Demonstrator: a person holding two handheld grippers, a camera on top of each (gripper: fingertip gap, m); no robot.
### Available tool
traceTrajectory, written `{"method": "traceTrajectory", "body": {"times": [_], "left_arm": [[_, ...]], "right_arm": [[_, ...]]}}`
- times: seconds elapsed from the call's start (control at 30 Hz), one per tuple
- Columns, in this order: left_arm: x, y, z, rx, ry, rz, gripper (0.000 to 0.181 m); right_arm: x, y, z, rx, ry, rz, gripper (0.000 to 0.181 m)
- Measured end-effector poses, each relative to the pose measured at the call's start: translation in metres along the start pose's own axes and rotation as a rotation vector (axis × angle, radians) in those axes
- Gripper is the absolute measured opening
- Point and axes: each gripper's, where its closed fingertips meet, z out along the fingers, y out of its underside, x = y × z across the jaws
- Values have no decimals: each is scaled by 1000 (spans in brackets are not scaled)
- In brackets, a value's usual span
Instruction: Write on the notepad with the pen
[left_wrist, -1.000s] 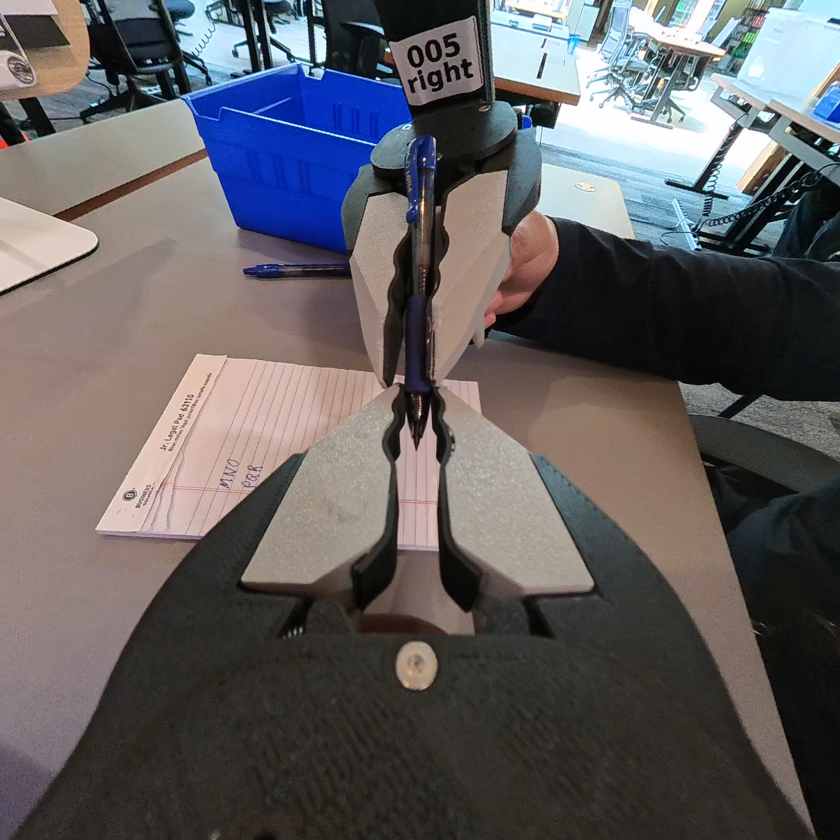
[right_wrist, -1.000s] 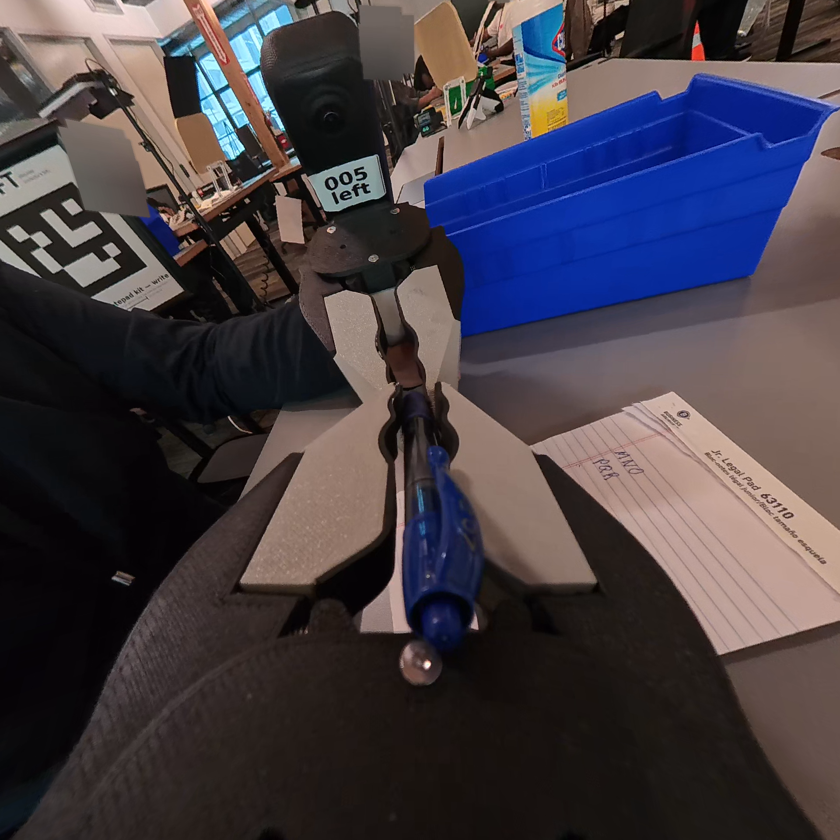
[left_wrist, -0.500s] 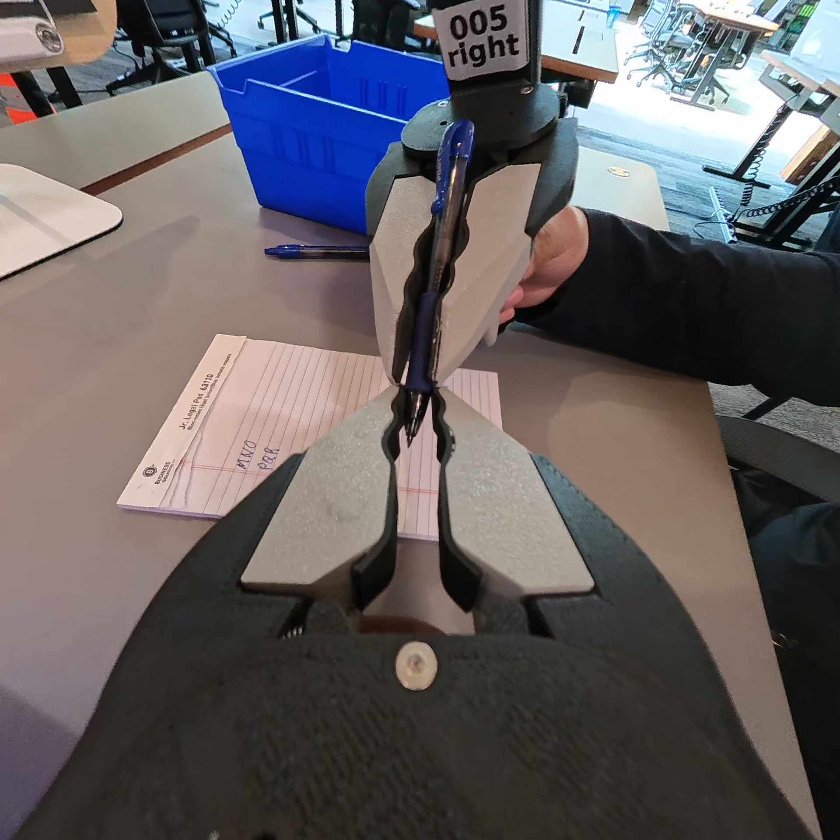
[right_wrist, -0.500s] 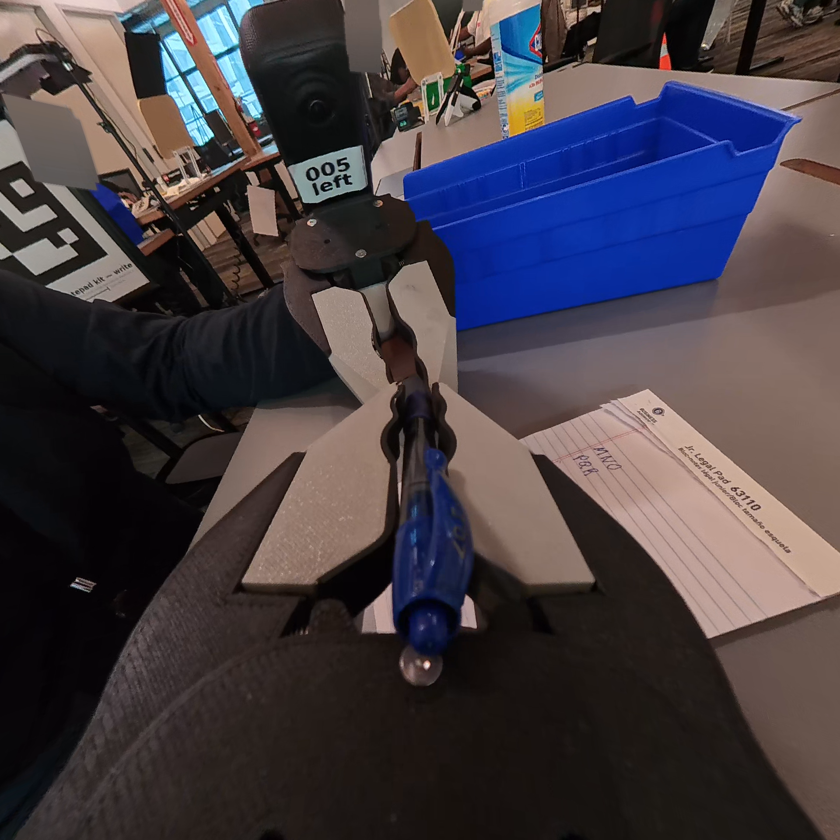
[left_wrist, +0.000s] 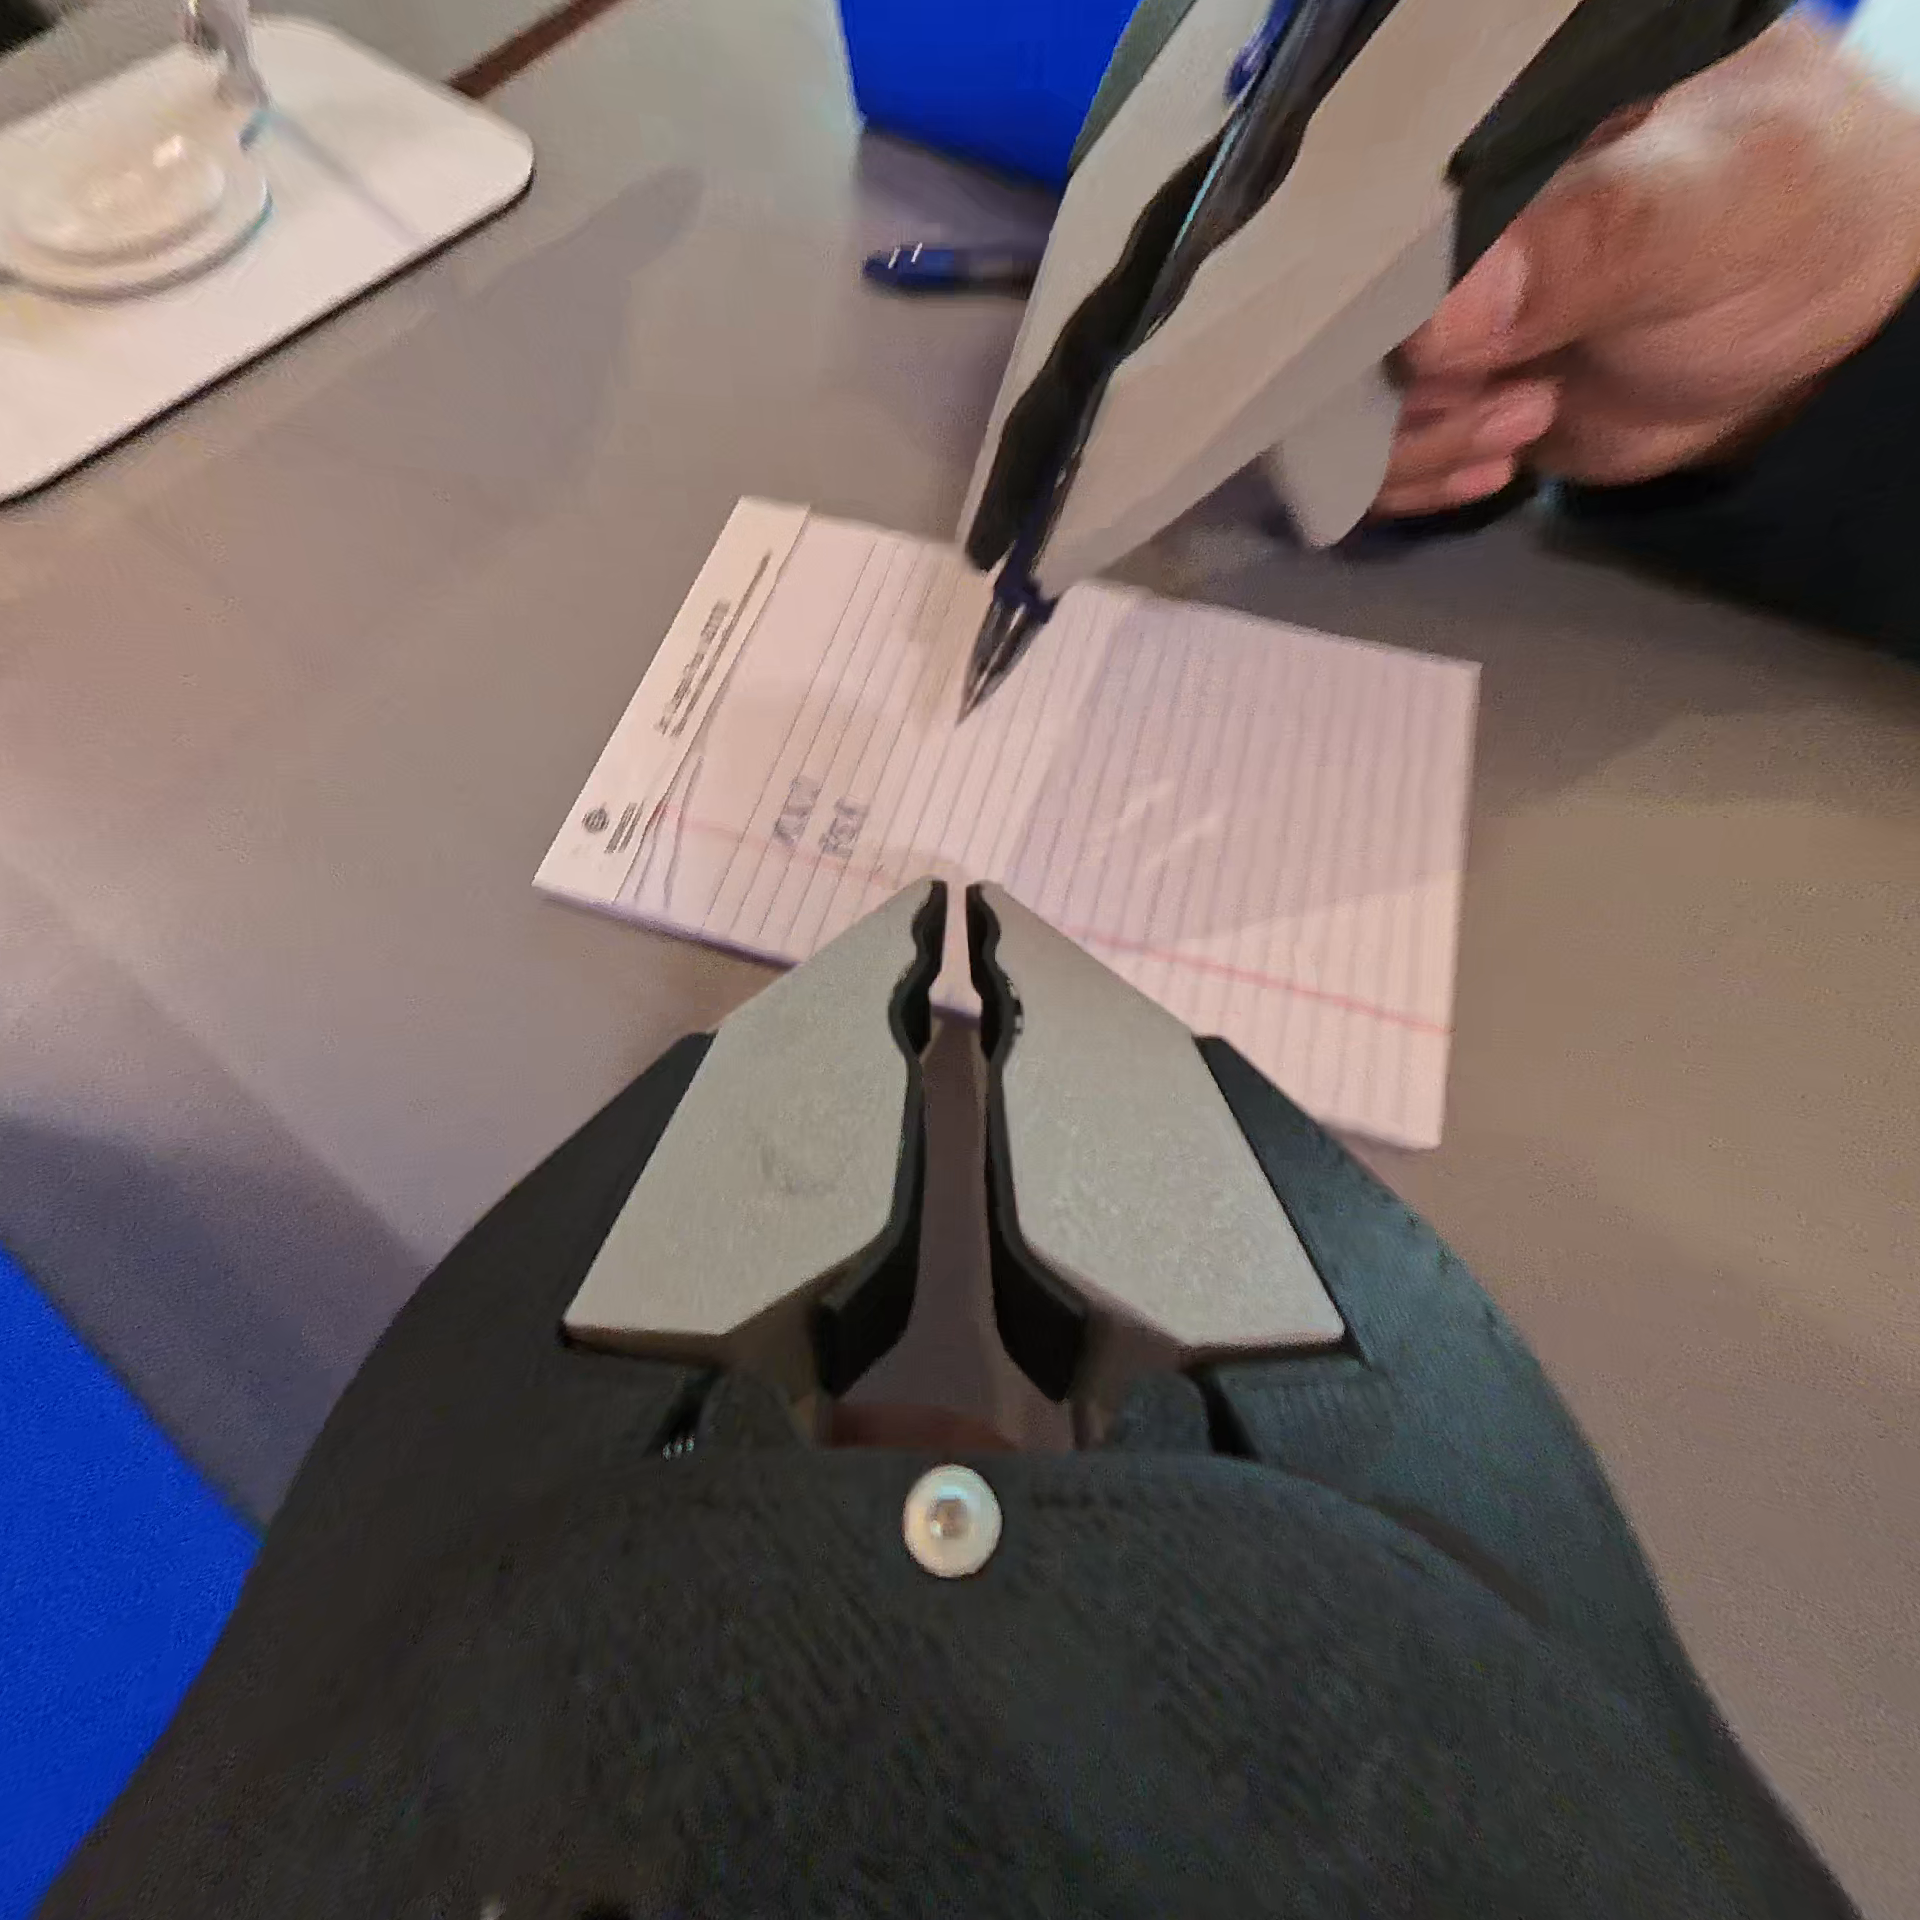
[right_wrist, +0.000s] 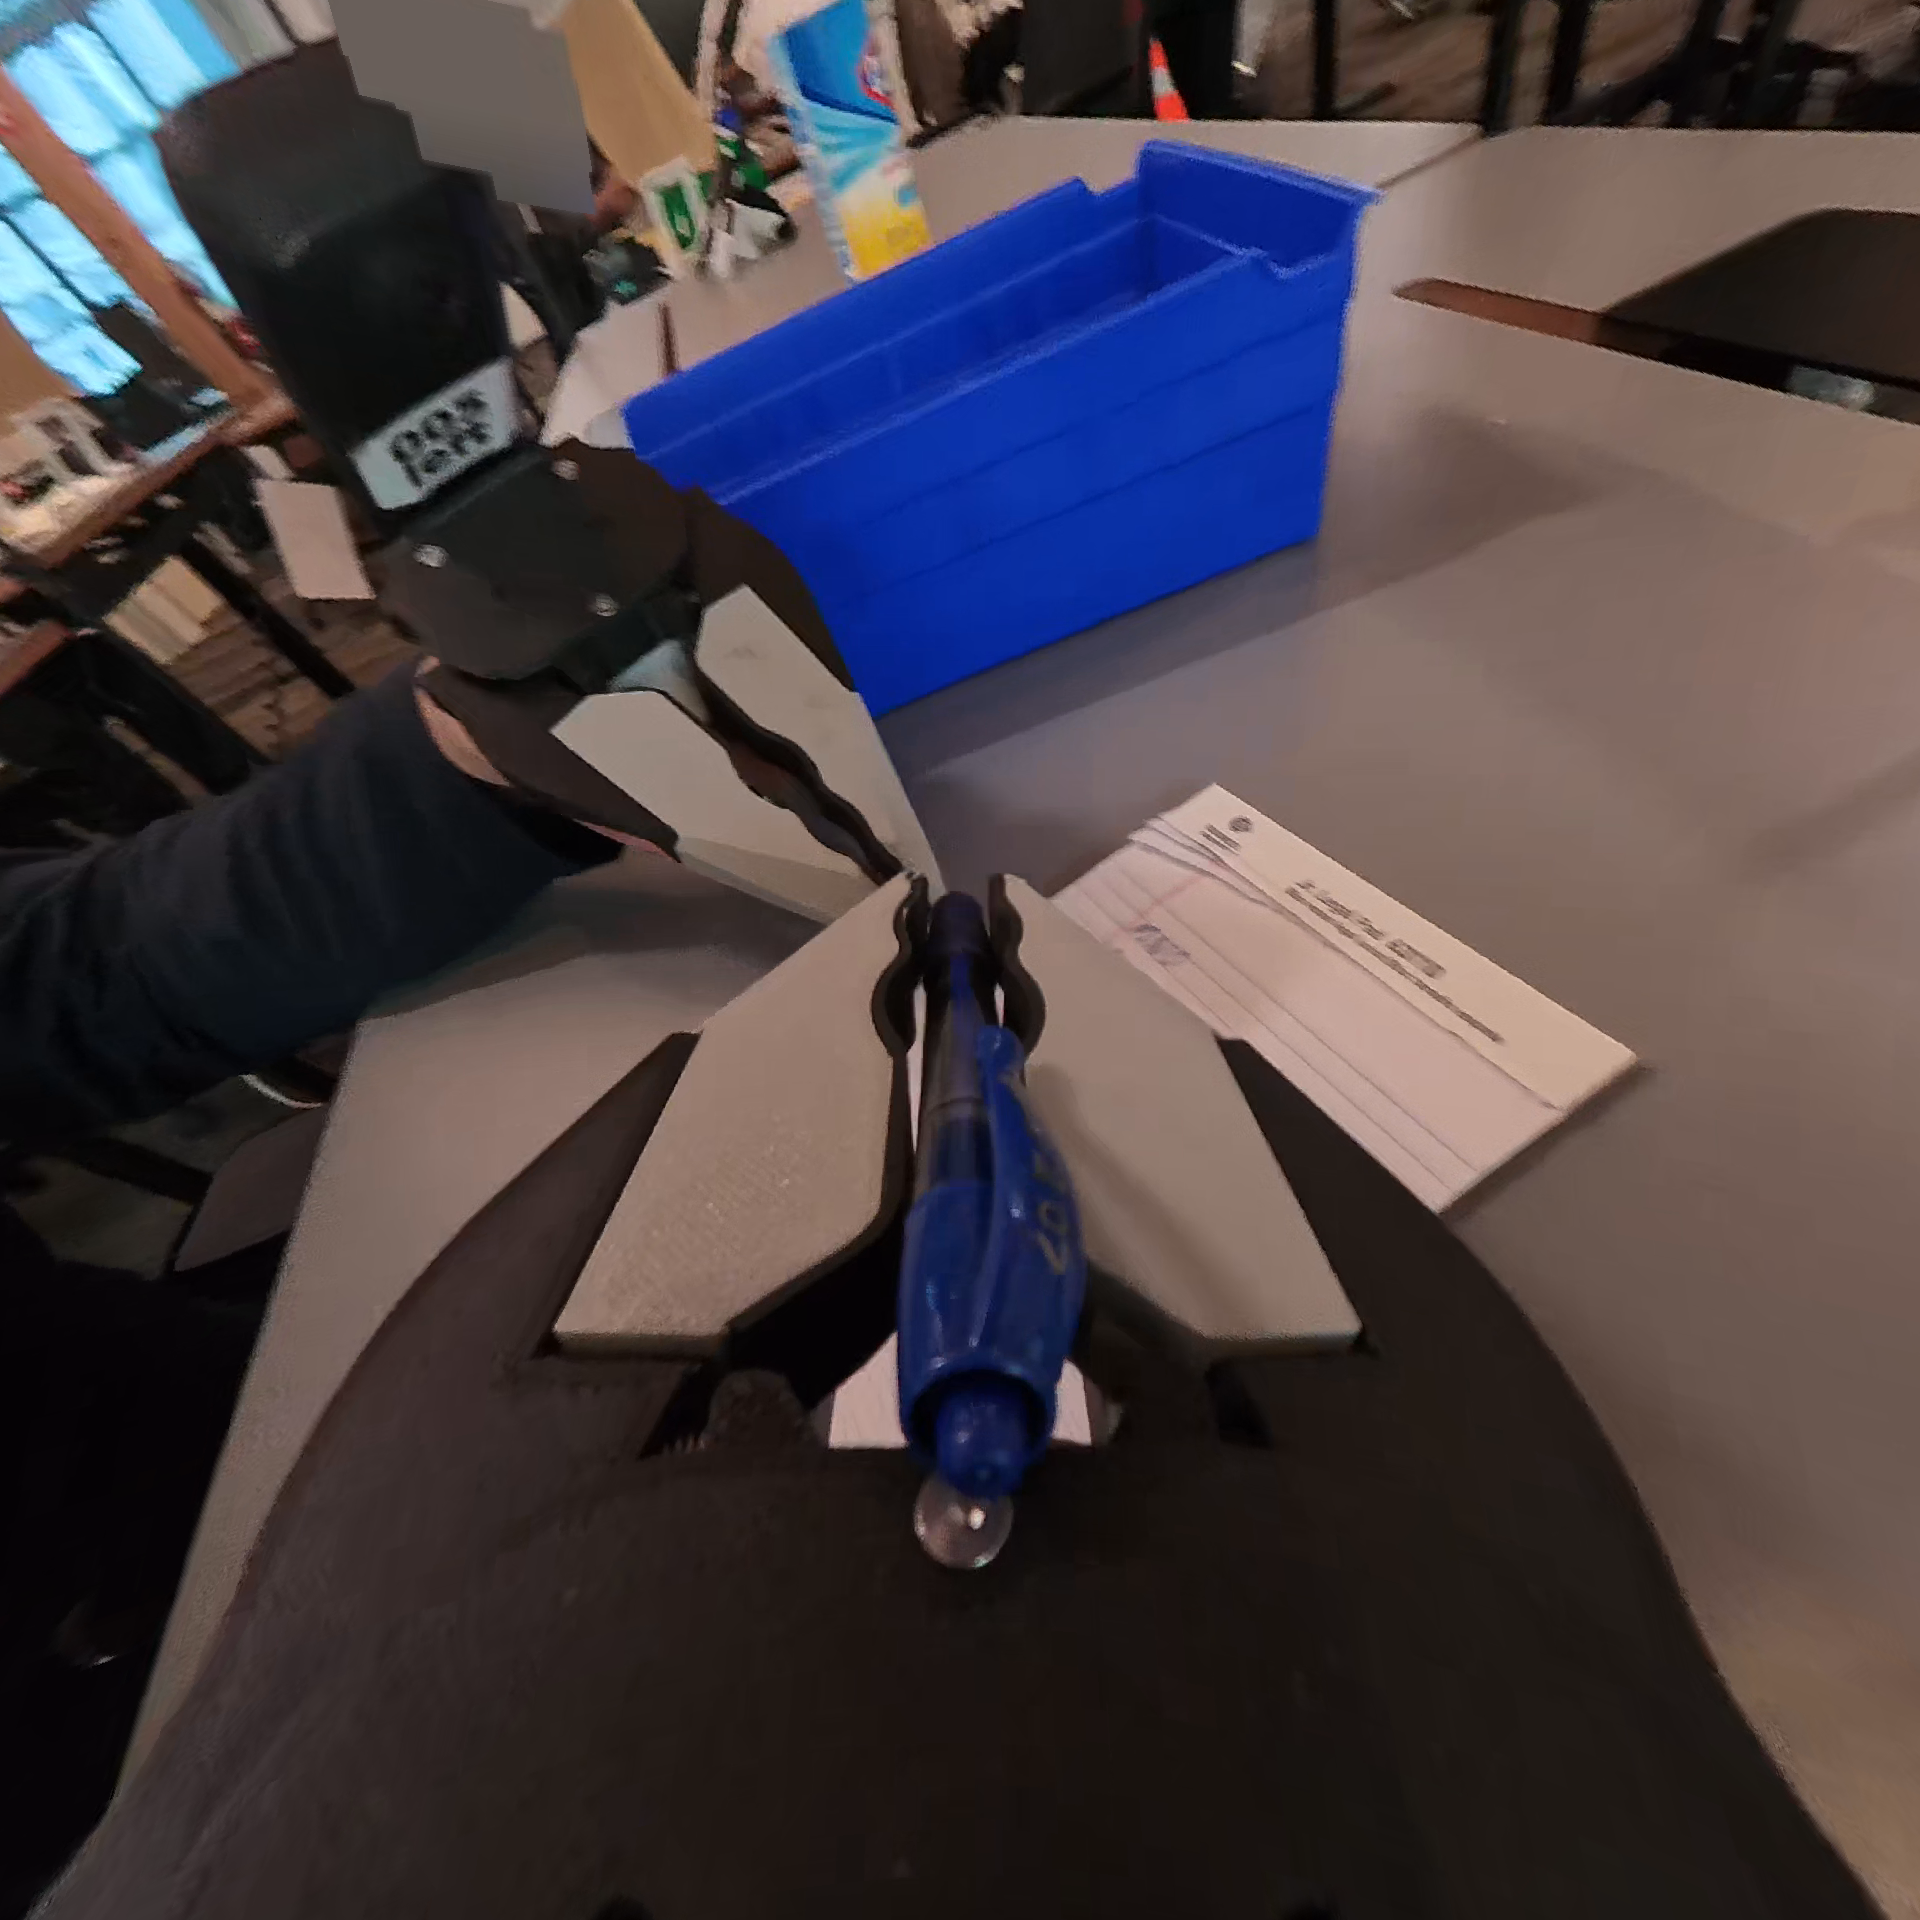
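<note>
A white lined notepad (left_wrist: 1195, 831) lies flat on the grey table, with a little writing near its top; it also shows in the right wrist view (right_wrist: 1351, 1029). My right gripper (right_wrist: 956, 894) is shut on a blue pen (right_wrist: 987, 1195). In the left wrist view this gripper (left_wrist: 1023, 566) tilts down from the upper right. The pen tip (left_wrist: 992, 655) hangs just over the upper part of the page. My left gripper (left_wrist: 951, 894) is shut and empty, at the pad's near edge. In the right wrist view it (right_wrist: 904, 868) sits just beyond my right fingertips.
A blue bin (right_wrist: 1039, 468) stands behind the pad. A second blue pen (left_wrist: 935, 265) lies on the table in front of the bin. A white mat (left_wrist: 364, 239) with a glass (left_wrist: 156, 156) is at the far left. A person's hand (left_wrist: 1662, 312) holds the right gripper. One gripper's finger ends stand about 6 centimetres off the other's.
My left gripper has drawn back from the pen tip to the pad's near edge. My right gripper has tilted and carried the pen over the upper page. Both views are blurred by motion.
</note>
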Motion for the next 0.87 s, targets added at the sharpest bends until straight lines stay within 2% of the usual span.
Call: {"method": "traceTrajectory", "body": {"times": [0.2, 0.4, 0.57, 0.87], "left_arm": [[-5, 22, 9, -123, -36, 3, 2], [-4, 18, 12, -105, -55, 39, 0], [-5, 21, 17, -116, -67, 46, 0], [-5, 21, 17, -114, -71, 41, 0]], "right_arm": [[0, 0, 3, -31, 74, -64, 9], [4, 15, 14, -97, 98, -48, 9], [17, 26, 20, -177, 200, -109, 8], [18, 35, 30, -217, 194, -115, 8]]}}
